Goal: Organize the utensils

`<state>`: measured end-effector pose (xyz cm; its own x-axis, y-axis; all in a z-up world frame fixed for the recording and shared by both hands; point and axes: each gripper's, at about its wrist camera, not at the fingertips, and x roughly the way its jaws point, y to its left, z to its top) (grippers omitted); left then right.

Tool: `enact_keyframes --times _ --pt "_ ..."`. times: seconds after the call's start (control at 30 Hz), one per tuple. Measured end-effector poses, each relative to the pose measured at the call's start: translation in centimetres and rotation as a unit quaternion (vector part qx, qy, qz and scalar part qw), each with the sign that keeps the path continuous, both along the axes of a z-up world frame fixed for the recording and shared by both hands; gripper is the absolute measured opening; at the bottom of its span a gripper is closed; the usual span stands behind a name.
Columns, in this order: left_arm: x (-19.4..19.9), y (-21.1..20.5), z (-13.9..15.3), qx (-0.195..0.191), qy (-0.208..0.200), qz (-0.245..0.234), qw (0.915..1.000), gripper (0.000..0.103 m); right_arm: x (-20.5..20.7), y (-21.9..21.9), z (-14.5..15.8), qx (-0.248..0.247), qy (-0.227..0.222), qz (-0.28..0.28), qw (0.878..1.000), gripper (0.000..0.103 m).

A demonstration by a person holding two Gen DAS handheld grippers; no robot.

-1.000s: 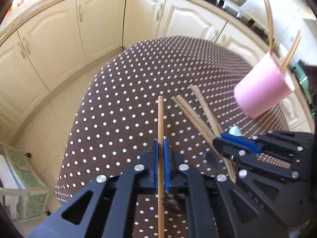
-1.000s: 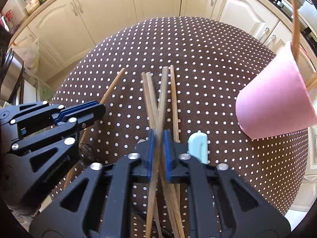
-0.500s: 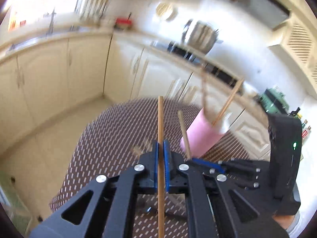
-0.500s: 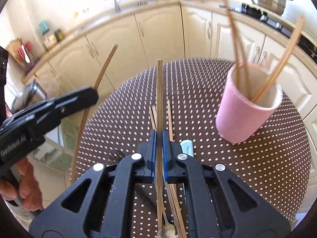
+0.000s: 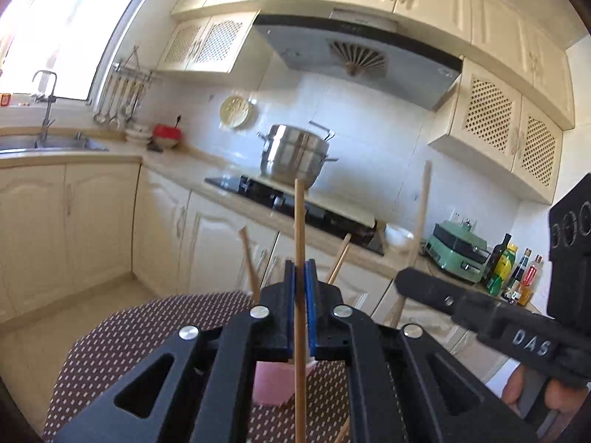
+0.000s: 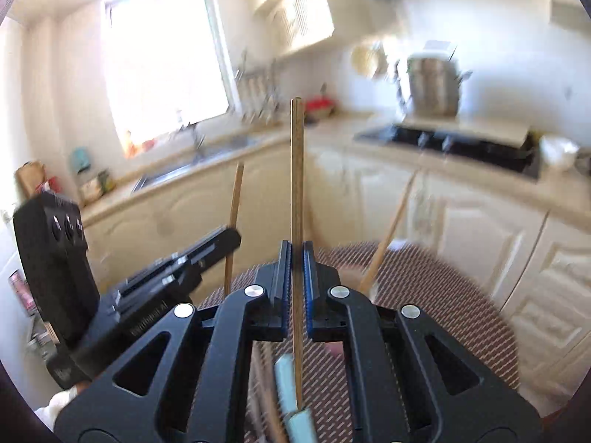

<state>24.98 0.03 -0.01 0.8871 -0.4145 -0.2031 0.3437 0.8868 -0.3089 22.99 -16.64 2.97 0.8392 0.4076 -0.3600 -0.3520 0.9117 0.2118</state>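
Pinching slim wooden chopsticks: left gripper (image 5: 301, 288) one (image 5: 300, 229), right gripper (image 6: 296, 269) another (image 6: 296, 170).

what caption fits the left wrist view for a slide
Left gripper clamps a slim wooden chopstick upright above the pink cup on a dotted brown tablecloth.

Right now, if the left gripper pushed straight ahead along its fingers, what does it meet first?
Probably nothing close. The left gripper, shut on a chopstick, aims over the pink cup toward the cabinets below the stove. Depth is unclear; open air until then.
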Motion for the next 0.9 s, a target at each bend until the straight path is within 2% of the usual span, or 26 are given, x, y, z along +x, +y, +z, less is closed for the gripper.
enact_keyframes --times 0.17,0.3,0.5,0.67,0.9 --pt "1.0 -2.5 1.1 -0.009 -0.08 0.004 0.9968 0.005 0.9 -2.0 2.0 0.015 -0.074 -0.048 0.996 0.006" --pt "2.6 -4.2 1.3 -0.006 -0.131 0.025 0.9911 0.005 2.0 -3.1 2.5 0.028 -0.105 -0.062 0.992 0.006" --pt "5.1 -5.0 0.8 -0.012 -0.154 0.054 0.9866 0.005 3.9 -3.5 2.6 0.039 -0.132 -0.065 0.988 0.006" --pt "6.2 -5.4 0.2 -0.009 -0.178 0.069 0.9816 0.006 4.7 -2.9 1.2 0.033 -0.135 -0.066 0.988 0.006" --pt "7.3 -5.1 -2.2 0.013 -0.148 0.079 0.9857 0.006 6.0 -2.2 -1.5 0.03 -0.113 -0.062 0.991 0.006"
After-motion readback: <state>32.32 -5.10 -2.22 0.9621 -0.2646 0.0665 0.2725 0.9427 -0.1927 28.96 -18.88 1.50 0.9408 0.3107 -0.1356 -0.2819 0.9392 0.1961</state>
